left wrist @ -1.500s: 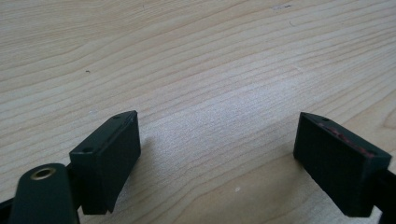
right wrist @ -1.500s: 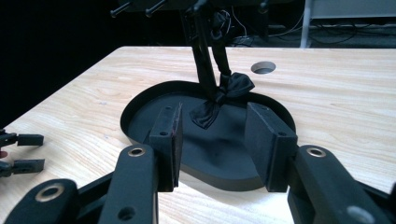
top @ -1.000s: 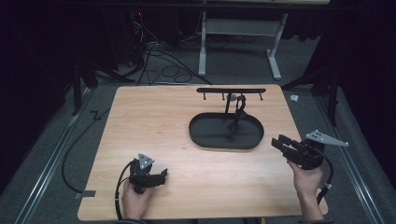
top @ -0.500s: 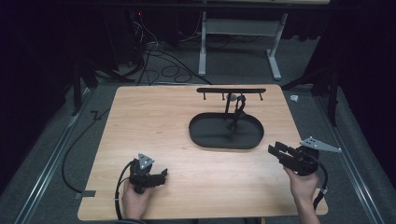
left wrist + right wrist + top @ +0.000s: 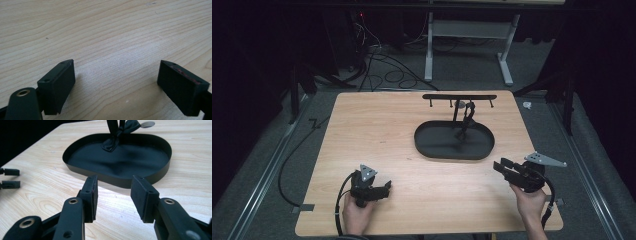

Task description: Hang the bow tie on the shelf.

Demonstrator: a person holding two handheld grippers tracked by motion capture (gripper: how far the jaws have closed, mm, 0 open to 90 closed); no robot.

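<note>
Nearing tray (image 5: 484,150), right gripper (image 5: 503,166) shifted left; left gripper (image 5: 384,188) unmoved.

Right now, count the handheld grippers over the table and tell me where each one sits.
2. The left gripper is low over the wooden table near its front left edge, jaws open. The right gripper is at the front right, open, pointing toward the black oval tray.

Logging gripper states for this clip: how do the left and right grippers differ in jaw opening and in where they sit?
The left gripper has its jaws spread wide, while the right gripper holds its jaws at a narrower gap. The left gripper sits low at the table's near left over bare wood; the right gripper is at the near right, pointing toward the black tray. Both are open, hand-held and hold nothing.
</note>
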